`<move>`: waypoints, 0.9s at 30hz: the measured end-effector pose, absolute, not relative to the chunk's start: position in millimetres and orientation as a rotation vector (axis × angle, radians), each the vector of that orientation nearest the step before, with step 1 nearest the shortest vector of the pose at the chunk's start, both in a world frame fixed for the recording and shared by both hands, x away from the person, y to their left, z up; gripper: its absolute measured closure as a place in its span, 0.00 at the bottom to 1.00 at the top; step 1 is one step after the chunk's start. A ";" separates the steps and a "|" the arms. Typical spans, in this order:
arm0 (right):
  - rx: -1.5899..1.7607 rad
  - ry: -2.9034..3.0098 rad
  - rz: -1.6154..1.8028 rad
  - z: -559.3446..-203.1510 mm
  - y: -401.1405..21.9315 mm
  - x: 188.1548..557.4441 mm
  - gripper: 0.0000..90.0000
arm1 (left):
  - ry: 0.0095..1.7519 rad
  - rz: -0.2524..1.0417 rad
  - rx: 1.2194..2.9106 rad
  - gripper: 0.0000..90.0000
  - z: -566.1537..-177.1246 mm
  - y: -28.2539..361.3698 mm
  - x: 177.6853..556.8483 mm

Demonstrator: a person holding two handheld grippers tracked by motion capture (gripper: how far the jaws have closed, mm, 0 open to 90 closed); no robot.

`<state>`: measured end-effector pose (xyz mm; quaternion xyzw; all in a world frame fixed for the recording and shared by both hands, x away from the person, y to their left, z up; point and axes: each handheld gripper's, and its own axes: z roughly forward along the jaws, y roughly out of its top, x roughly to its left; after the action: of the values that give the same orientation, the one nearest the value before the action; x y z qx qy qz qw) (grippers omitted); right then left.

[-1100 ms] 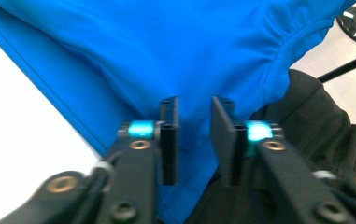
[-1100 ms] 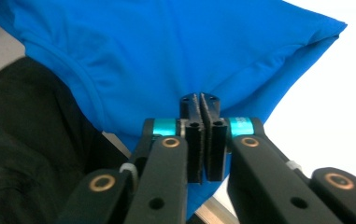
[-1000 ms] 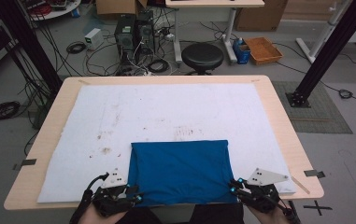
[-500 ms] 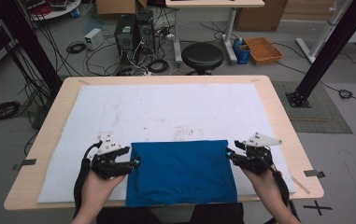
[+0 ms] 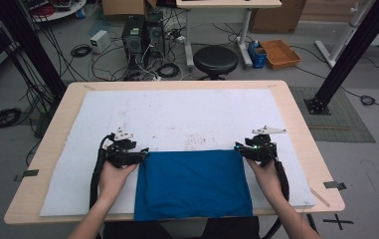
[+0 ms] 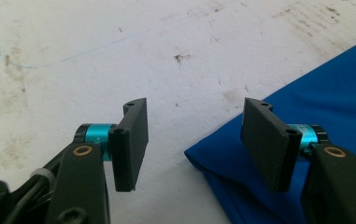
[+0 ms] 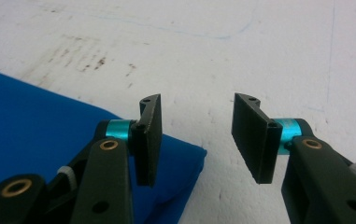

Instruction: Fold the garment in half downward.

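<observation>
The folded blue cloth (image 5: pixel 193 183) lay flat on the white mat (image 5: pixel 177 117) covering the bench (image 5: pixel 304 144), at the near edge, between the two grippers. The left gripper (image 5: pixel 144 152) sat at the cloth's far left corner, its fingers (image 6: pixel 131 140) spread after just opening, the corner lying below the gap and under one finger, unpinched. The right gripper (image 5: pixel 237 147) sat at the far right corner, fingers (image 7: pixel 255 137) likewise spread after opening, gripping nothing, the corner just beside one finger.

Black left gripper (image 6: pixel 192 140) and right gripper (image 7: pixel 196 140), flat fingers (image 6: pixel 131 140), teal collars, brass screws, trailing cables.
</observation>
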<state>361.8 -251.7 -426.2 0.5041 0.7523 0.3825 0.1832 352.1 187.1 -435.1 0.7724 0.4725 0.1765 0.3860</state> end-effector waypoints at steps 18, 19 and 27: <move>1.372 2.220 0.998 -444.9 -247.2 360.8 0.96 | 1.142 0.460 2.035 0.89 -446.3 177.5 344.5; 1.369 2.219 0.997 -444.6 -247.4 360.4 0.96 | 1.137 0.465 2.041 0.91 -446.0 177.1 344.1; 1.368 2.180 1.048 -436.3 -256.2 364.8 0.97 | 1.129 0.458 2.022 0.95 -444.9 179.7 352.4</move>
<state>364.8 -256.2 -436.3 0.4842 0.7716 0.3710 0.1803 352.4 179.7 -444.9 0.7922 0.4421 0.1794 0.3805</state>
